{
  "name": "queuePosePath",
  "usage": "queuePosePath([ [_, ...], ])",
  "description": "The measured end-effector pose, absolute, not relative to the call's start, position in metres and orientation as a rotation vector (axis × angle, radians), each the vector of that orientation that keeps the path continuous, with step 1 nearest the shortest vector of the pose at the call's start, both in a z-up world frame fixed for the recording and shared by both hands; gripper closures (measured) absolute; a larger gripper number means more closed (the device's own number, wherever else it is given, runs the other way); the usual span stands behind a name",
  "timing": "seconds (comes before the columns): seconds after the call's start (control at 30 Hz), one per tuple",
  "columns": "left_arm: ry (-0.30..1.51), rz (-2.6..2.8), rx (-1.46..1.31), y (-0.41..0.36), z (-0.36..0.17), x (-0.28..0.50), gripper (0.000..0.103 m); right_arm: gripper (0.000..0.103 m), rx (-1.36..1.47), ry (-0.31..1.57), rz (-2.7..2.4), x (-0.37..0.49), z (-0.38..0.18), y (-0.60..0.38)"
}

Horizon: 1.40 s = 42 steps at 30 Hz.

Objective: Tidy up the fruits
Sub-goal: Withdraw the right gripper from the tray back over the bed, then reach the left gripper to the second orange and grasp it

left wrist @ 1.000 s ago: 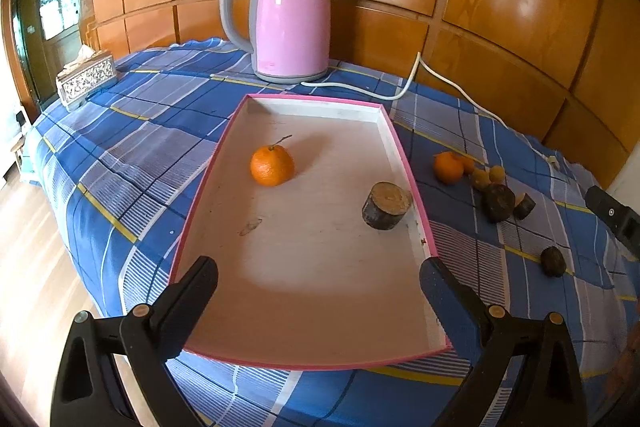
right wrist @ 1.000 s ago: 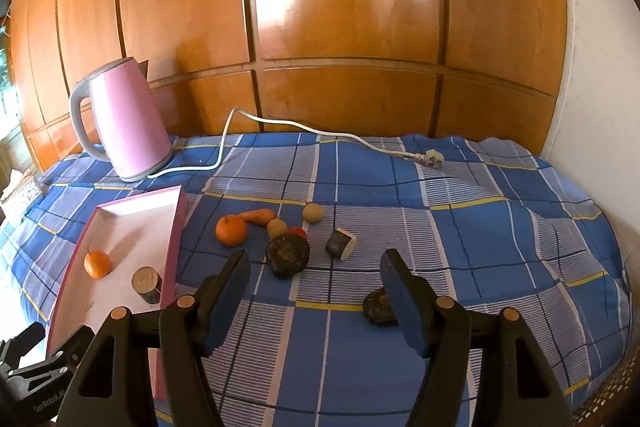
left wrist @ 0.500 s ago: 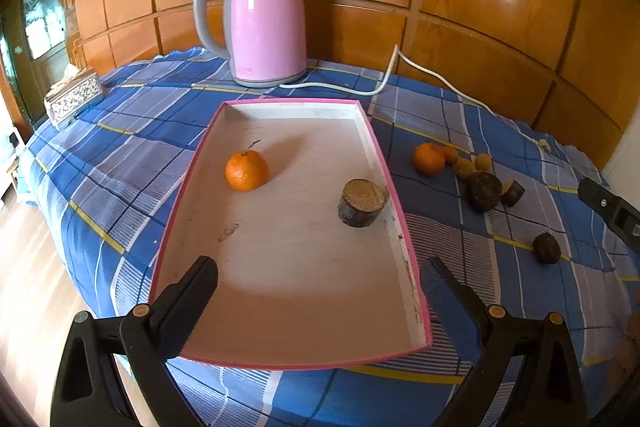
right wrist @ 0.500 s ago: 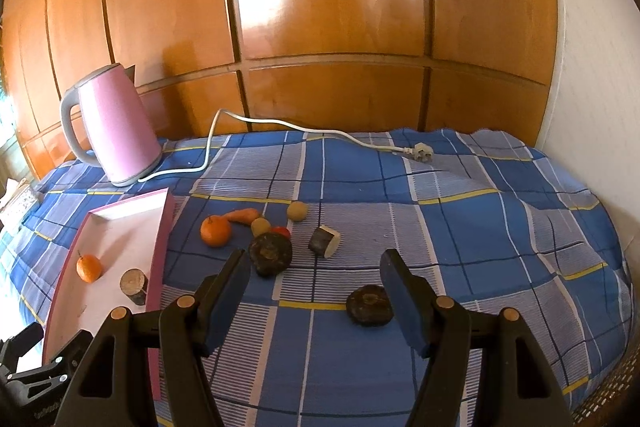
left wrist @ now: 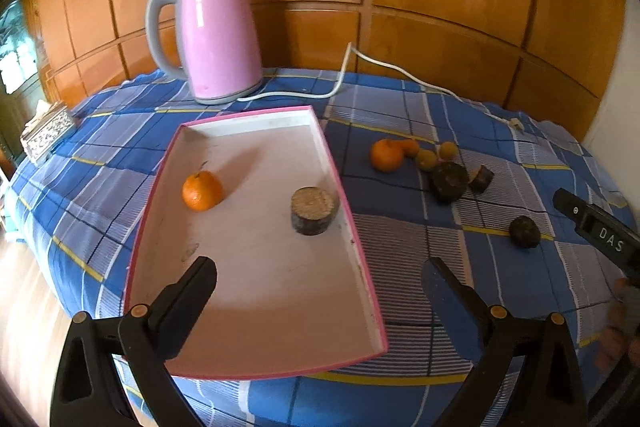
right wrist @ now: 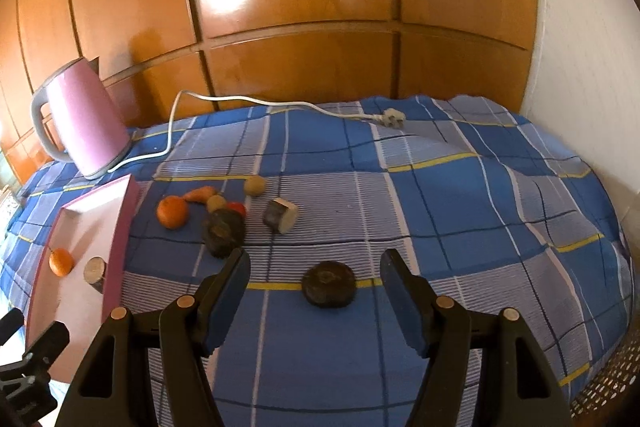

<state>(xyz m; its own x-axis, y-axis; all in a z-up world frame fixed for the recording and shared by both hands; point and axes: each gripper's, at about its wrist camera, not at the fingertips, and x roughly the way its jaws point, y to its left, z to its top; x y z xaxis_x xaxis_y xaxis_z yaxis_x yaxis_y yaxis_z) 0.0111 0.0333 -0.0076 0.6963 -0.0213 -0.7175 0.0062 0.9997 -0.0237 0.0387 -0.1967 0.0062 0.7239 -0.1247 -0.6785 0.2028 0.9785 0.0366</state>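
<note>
Left gripper (left wrist: pixel 320 277): two black plastic arms of triangular, open-frame form, each carrying two round brass-coloured rivets; inner finger faces fitted with dark blue pads. Right gripper (right wrist: pixel 315 267): identical construction, black arms, brass rivets, blue pads (right wrist: pixel 408 301). Its black body bears white lettering "DAS" in the left wrist view.

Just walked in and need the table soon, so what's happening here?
A person with a gripper in each hand is sorting fruit into the pink tray. An orange and a cut dark piece already lie in it. The right gripper, open, is lined up on a dark round fruit on the cloth. The left gripper hangs open and empty over the tray. Several more fruits wait beside it.
</note>
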Motion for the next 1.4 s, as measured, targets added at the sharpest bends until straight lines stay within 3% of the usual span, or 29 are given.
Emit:
queuePosePath([
  [0.57,0.819,-0.189,0.021,0.000,0.001,0.047,0.000,0.035,0.156,0.799,-0.226,0.037,-0.014,-0.232],
  [0.87,0.964,-0.220,0.019,-0.007,-0.007,0.120,0.001,0.035,0.177,0.849,-0.267,0.032,-0.031,-0.256],
  [1.0,1.007,-0.225,0.033,-0.007,-0.015,0.144,0.018,0.035,0.166,0.853,-0.260,0.033,-0.034,-0.257],
  [1.17,1.035,-0.265,0.068,-0.016,-0.025,0.171,0.031,0.035,0.160,0.871,-0.251,0.037,-0.040,-0.256],
  [1.4,1.098,-0.279,0.054,-0.030,-0.045,0.209,0.041,0.035,0.152,0.877,-0.238,0.039,-0.043,-0.255],
])
